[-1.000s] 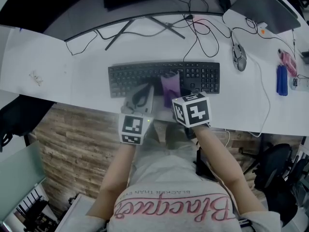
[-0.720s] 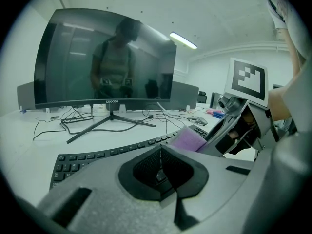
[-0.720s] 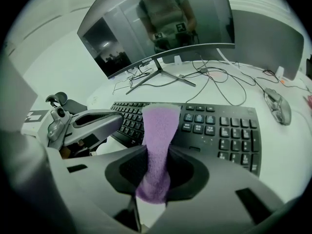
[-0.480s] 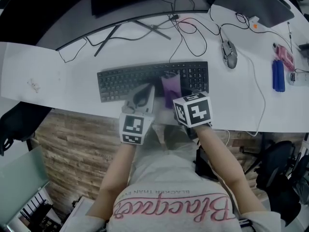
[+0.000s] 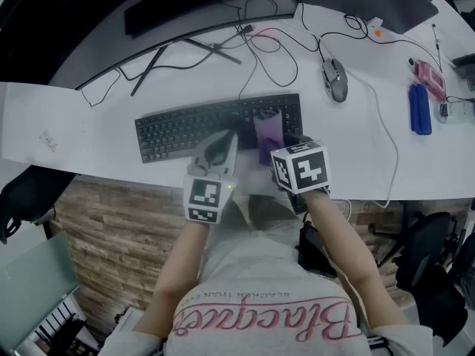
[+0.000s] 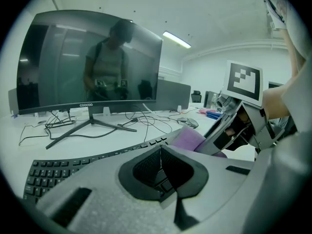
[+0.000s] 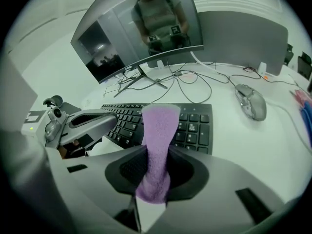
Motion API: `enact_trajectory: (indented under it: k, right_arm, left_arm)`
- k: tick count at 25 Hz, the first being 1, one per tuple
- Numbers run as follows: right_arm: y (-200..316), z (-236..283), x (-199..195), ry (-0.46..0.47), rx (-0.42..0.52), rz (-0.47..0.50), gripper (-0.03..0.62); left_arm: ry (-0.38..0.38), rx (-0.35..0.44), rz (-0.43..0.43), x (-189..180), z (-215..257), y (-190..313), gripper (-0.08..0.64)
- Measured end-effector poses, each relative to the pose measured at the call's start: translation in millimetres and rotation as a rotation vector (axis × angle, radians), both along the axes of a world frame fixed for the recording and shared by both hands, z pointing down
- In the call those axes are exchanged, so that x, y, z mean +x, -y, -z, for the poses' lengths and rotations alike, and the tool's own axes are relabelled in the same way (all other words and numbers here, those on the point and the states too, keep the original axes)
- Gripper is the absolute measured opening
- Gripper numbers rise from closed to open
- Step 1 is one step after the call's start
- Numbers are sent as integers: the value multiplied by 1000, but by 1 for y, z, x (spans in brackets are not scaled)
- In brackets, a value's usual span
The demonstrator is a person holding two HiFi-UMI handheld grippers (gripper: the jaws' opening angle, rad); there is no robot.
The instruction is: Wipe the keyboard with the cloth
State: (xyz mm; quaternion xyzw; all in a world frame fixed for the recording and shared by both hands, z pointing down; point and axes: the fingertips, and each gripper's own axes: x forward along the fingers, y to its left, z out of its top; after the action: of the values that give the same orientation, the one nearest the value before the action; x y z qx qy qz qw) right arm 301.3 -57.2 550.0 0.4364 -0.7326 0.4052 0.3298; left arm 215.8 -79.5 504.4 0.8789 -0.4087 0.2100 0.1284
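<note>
A black keyboard [image 5: 185,128] lies across the white desk [image 5: 96,124]. My right gripper [image 5: 273,145] is shut on a purple cloth [image 5: 267,133], which drapes forward onto the keyboard's right part, next to the number pad [image 7: 195,126]. In the right gripper view the cloth [image 7: 157,145] runs up from between the jaws. My left gripper [image 5: 223,141] is shut with nothing in it and rests over the keyboard's near edge, just left of the cloth [image 6: 187,138]. The keyboard [image 6: 53,172] shows under its jaws.
A curved monitor [image 6: 87,62] on a splayed stand [image 5: 159,54] is behind the keyboard, with loose cables [image 5: 274,47]. A mouse [image 5: 334,78] lies to the right, blue and pink items [image 5: 419,108] farther right. The desk's front edge runs below the grippers.
In the head view the keyboard and desk have slid left and down. Both grippers hold about the same places in the picture. The cloth now lies nearer the keyboard's right end.
</note>
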Motion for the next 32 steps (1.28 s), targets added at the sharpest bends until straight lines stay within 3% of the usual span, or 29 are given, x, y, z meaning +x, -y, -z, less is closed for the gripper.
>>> enact_trajectory:
  k: [12,20,25,32]
  right_arm:
    - [-2,-1,53,-14,21,-63,91]
    - [-8,-1,93,-121,38,-133,91]
    - [-15,3,122,-173,43,-238,91]
    - [-11,45,127,-140,205,-361,91]
  left_arm:
    - [-15,4,-48,45,-3,-4,5]
    - [-18,18,-69,54,3,-4,5]
    - [-22,40,-92,58,16,-5,5]
    - [-34,91,-101,46,47,-3,5]
